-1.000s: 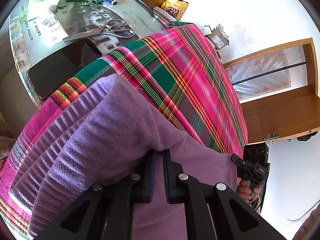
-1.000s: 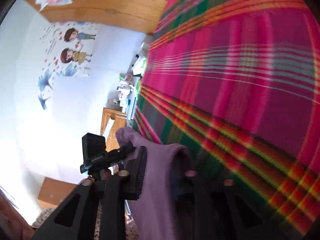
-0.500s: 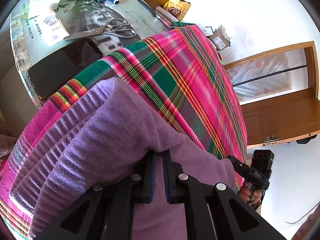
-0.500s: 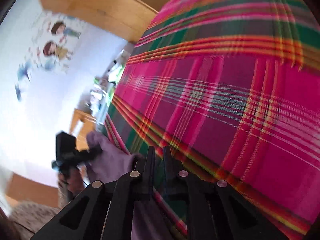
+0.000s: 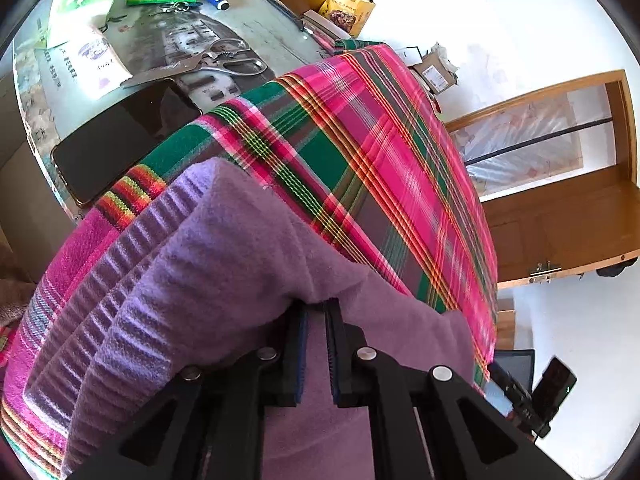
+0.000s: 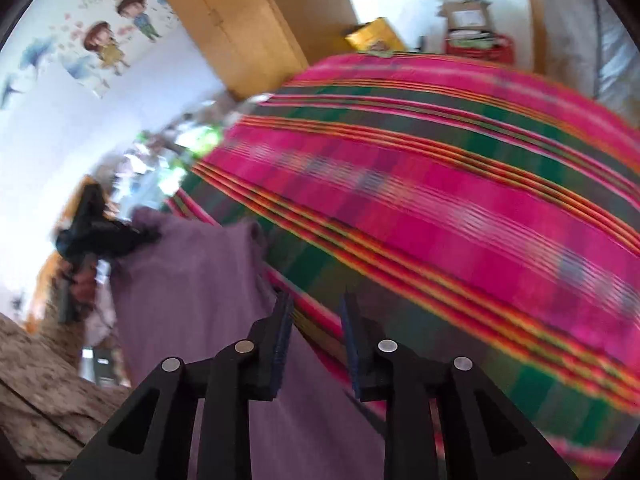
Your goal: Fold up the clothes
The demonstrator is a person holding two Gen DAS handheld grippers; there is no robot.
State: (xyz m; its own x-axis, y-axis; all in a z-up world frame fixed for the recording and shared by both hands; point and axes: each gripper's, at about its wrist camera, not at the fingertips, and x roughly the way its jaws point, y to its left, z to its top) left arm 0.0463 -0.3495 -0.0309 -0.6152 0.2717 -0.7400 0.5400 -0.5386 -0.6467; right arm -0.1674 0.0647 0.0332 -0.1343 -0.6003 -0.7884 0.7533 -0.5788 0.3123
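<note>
Slippage is the risk: left claw (image 5: pixel 316 344) pinches the purple sweater (image 5: pixel 208 264) while right claw (image 6: pixel 314 332), just opening, holds nothing (one-cornered cloth may sag off the bench (image 5: pixel 248 28)).

The left wrist camera sits just behind the left gripper (image 5: pixel 316 344) and looks steeply down along its fingers, very near the purple sweater (image 5: pixel 208 264) that fills the lower picture, with the plaid cloth (image 5: pixel 360 152) stretching away toward the table's far edge and a wooden door (image 5: pixel 560 208) at the right. The right wrist camera looks down past the right gripper (image 6: pixel 316 320) from the table's near edge, close over the same cloth (image 6: pixel 440 184), and its picture is blurred. Both views share the cloth and the sweater (image 6: pixel 192 280). Each camera also catches the other gripper: the right one (image 5: pixel 528 400) low at the right, the left one (image 6: pixel 96 232) at the left.
</note>
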